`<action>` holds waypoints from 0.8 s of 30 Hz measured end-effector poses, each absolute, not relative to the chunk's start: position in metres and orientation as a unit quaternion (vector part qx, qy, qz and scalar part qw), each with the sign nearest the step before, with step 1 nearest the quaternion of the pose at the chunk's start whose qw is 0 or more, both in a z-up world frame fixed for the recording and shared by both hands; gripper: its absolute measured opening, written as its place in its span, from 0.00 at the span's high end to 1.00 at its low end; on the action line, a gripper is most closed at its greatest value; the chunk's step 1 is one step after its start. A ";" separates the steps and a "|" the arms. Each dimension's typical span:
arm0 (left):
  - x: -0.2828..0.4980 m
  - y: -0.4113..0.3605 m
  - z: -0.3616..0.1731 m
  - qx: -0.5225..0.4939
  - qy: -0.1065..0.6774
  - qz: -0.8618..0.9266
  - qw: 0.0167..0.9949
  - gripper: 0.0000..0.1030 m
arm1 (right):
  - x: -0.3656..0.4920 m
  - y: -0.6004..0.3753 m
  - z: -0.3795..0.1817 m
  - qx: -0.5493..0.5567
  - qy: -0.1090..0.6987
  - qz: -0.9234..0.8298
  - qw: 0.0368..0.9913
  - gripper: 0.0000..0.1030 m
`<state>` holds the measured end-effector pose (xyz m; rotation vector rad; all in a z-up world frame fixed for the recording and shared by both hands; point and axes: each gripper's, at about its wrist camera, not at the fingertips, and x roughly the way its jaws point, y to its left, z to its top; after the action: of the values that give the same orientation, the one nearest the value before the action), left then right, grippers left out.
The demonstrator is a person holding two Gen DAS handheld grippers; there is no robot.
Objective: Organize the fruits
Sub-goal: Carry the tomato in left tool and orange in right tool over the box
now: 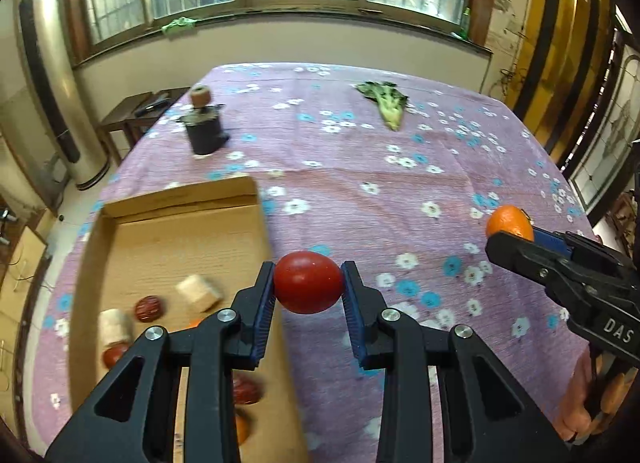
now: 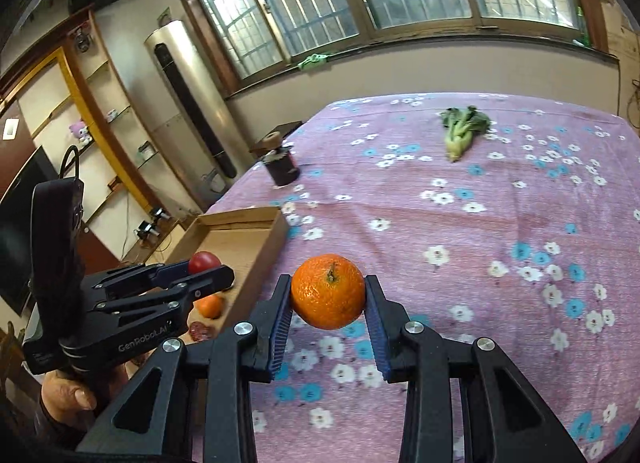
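Left wrist view: the left tool (image 1: 308,283) grips a red tomato (image 1: 308,282) between its two blue pads, one pad pressed to each side of the fruit. The tomato is held clear of the surface, above the right wall of an open cardboard box (image 1: 180,199). The box lies on the worktop (image 1: 360,167), which is covered by a purple cloth with a flower print. Inside the box lie two pale cylindrical pieces (image 1: 199,291), several dark red fruits (image 1: 149,307) and an orange fruit partly hidden behind the tool's arms. At the right edge, the right tool (image 1: 510,241) holds an orange (image 1: 507,223), well apart from the box.

Right wrist view: the right tool (image 2: 328,297) clamps the orange (image 2: 328,291) between its pads, stem side facing the camera, with the fruit raised above the cloth. To the left, the left tool (image 2: 204,273), carried by a hand (image 2: 66,393), holds the tomato (image 2: 204,261) over the box (image 2: 240,223). A second orange (image 2: 210,305) rests inside the box, below that tool.

Further objects on the worktop: a leafy green vegetable (image 2: 464,129) toward the far right, and a dark cylindrical container (image 2: 284,167) with a small brown roll on top near the far left edge. Both stand well apart from the box and from both tools.
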<state>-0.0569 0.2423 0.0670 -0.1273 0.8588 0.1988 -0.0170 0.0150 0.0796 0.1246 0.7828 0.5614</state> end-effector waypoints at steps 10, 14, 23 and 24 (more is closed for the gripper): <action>-0.082 0.269 0.072 -0.065 0.405 0.123 0.904 0.71 | -0.030 0.051 0.088 0.044 0.375 0.300 0.876 0.66; -0.088 0.276 0.073 -0.069 0.402 0.127 0.904 0.71 | -0.032 0.063 0.090 0.038 0.375 0.305 0.874 0.66; -0.094 0.291 0.073 -0.077 0.400 0.133 0.904 0.71 | -0.031 0.082 0.093 0.027 0.375 0.314 0.872 0.66; -0.094 0.293 0.073 -0.079 0.400 0.133 0.903 0.71 | -0.031 0.084 0.093 0.025 0.376 0.315 0.871 0.66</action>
<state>-0.0943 0.2928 0.0729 -0.1634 0.8261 0.2753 -0.0305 0.0839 0.0929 0.0525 0.7852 0.6590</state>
